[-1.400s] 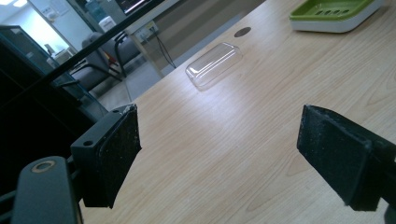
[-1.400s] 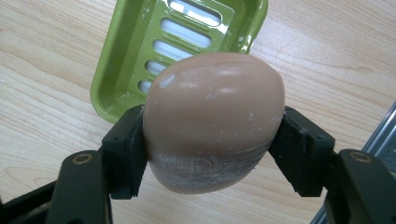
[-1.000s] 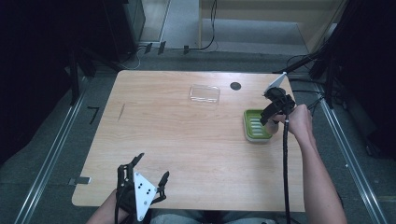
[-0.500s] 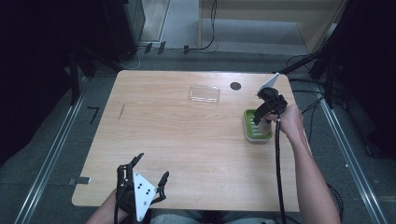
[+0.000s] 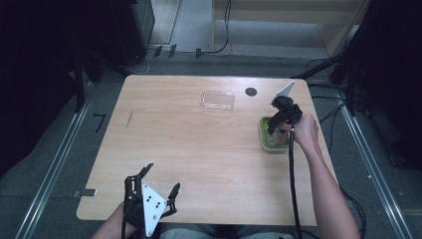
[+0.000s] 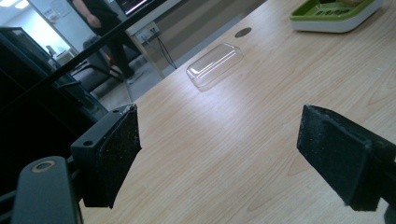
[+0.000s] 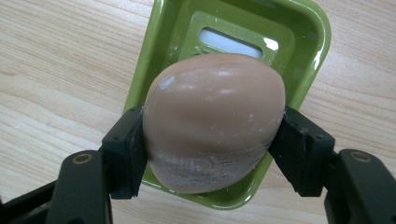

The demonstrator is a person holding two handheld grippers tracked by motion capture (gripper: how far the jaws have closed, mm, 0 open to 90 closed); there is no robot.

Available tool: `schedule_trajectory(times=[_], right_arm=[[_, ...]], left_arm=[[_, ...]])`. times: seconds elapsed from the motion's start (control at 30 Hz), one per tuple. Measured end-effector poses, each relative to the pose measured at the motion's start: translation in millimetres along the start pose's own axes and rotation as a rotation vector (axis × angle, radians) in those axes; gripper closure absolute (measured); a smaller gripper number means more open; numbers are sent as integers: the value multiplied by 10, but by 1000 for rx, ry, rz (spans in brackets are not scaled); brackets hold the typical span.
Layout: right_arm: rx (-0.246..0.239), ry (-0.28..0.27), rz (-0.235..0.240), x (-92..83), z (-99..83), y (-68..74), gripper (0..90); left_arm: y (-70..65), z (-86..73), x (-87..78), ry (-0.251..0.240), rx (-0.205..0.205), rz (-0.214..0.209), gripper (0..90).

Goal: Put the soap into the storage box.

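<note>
A rounded tan bar of soap point(image 7: 212, 121) is clamped between the jaws of my right gripper point(image 7: 210, 144), just above a green soap dish point(image 7: 308, 51). In the high view the right gripper point(image 5: 279, 124) points down over the green soap dish point(image 5: 265, 141) at the table's right side. My left gripper point(image 5: 152, 191) rests at the near left edge of the table, its jaws wide apart and empty. The left gripper view looks across bare wood between its pads point(image 6: 114, 154), toward a clear plastic lid point(image 6: 215, 64) and the soap dish point(image 6: 336, 11) beyond.
The clear lid point(image 5: 218, 99) lies on the far middle of the wooden table point(image 5: 199, 149), with a dark round hole point(image 5: 251, 91) beside it. The right gripper's cable point(image 5: 293, 184) trails down along the forearm. A person point(image 6: 100, 14) stands in the background.
My right gripper, holding the soap, has come down and a little leftward over the green dish. The left gripper has stayed put.
</note>
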State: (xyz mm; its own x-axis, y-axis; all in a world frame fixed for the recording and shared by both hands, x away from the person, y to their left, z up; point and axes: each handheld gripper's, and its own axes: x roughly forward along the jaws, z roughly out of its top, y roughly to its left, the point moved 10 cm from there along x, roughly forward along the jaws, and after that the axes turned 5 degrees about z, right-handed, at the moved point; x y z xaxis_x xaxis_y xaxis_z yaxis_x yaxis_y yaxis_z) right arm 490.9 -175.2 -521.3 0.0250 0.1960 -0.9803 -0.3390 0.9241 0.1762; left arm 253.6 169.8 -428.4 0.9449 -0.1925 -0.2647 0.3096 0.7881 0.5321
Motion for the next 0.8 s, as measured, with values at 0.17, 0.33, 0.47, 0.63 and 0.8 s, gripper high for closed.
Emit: schedule_trajectory(times=[0.17, 0.33, 0.47, 0.63, 0.8], right_arm=[[2, -5, -5, 44, 8, -8, 341], [9, -8, -15, 80, 14, -21, 340], [21, -5, -25, 94, 14, -35, 339], [32, -17, -33, 118, 28, -49, 339], [50, -24, -28, 141, 38, -55, 338]], left_arm=[[0, 1, -3, 1, 0, 1, 140], [-1, 0, -2, 1, 3, 1, 140], [-2, -1, -1, 2, 3, 1, 140], [-2, 0, -2, 1, 5, 1, 140], [-5, 2, -3, -1, 8, 1, 140]])
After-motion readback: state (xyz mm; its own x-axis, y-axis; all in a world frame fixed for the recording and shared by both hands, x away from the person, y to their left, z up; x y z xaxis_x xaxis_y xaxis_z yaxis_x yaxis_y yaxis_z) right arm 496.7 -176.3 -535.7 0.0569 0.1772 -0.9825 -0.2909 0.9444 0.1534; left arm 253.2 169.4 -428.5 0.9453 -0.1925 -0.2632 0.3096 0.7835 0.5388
